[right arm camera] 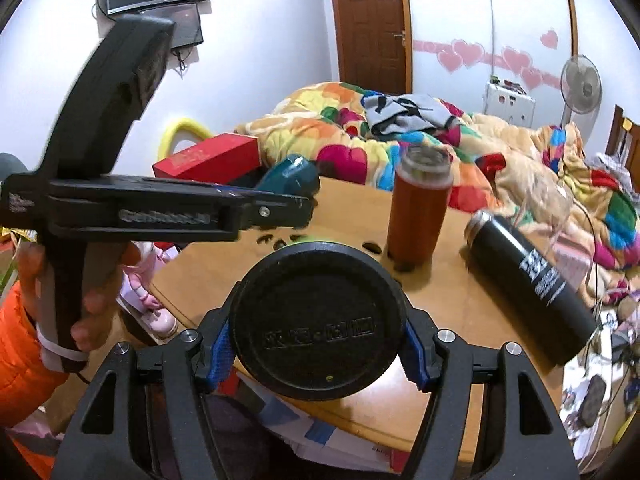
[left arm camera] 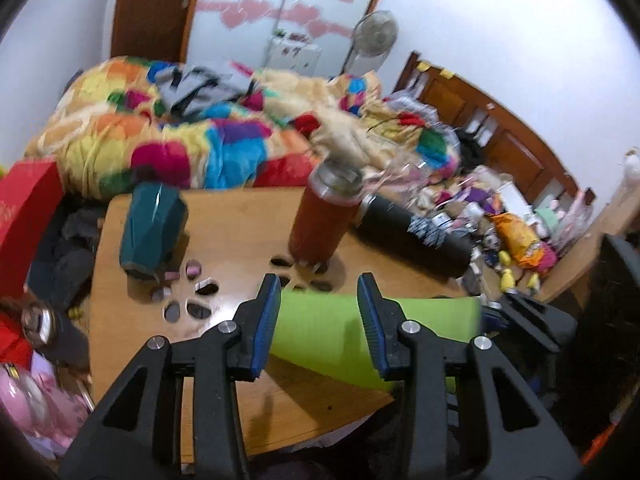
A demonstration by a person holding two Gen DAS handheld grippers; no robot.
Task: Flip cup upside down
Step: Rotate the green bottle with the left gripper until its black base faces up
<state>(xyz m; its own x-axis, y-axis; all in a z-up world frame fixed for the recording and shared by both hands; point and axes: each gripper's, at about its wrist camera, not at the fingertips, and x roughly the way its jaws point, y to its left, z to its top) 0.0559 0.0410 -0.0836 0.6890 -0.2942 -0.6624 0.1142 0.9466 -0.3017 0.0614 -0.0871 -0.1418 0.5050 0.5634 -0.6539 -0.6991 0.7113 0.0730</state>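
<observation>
Cup (left arm camera: 332, 332): green body lying sideways above the worktop (left arm camera: 224, 224), its black end cap (right arm camera: 318, 320) facing your right wrist camera. Your right gripper (right arm camera: 316, 354) has its jaws clamped on that black end, blue pads (right arm camera: 218, 356) pressed to either side. Your left gripper (left arm camera: 318, 320) straddles the green body with its jaws apart; whether the pads touch the cup cannot be told. In the right view the left gripper (right arm camera: 280, 208) shows side-on, held in your left hand (right arm camera: 86, 320).

Step in hand, by judgement: the cup is mid-turn, carried horizontal, neither upright nor inverted. The next move calls for rolling the right wrist further until the mouth faces down, then lowering onto bare wood.

Behind stand a brown flask (left arm camera: 324, 216) upright, a black flask (left arm camera: 416, 232) on its side, and a teal cup (left arm camera: 152, 232) mouth-down to the left. Keep clear of the brown flask, the nearest thing to the cup.
</observation>
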